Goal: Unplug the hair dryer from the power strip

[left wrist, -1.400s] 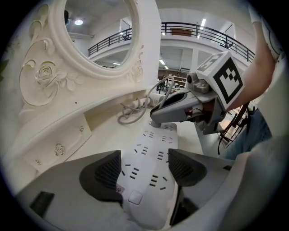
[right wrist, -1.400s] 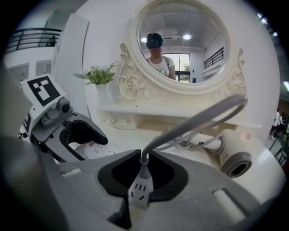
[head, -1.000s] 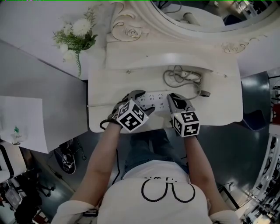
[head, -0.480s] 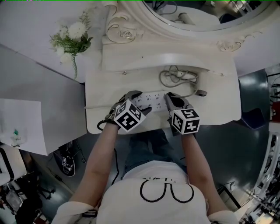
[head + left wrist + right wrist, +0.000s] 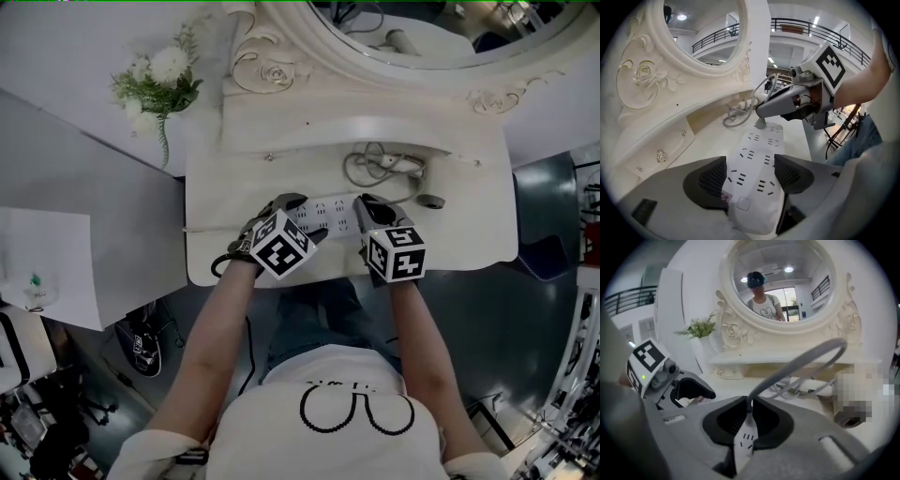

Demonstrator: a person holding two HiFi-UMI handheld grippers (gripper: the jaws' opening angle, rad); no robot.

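Observation:
A white power strip (image 5: 325, 217) lies on the cream dressing table (image 5: 220, 253). My left gripper (image 5: 298, 218) is shut on the strip's near end (image 5: 757, 183), with one pad against each long side. On the far end stands the grey plug (image 5: 761, 123), and my right gripper (image 5: 762, 110) pinches its top. In the right gripper view the jaws (image 5: 749, 420) are shut on the plug where the grey cord (image 5: 801, 362) leaves it, with the strip (image 5: 744, 445) just below. The cord runs to the white hair dryer (image 5: 401, 163), which lies behind the strip in loose coils.
An ornate oval mirror (image 5: 422, 42) and a raised shelf (image 5: 375, 127) stand behind the table top. At the back left is a vase of white flowers (image 5: 155, 80). A grey desk with a paper sheet (image 5: 47, 262) adjoins on the left. The person's legs are below the front edge.

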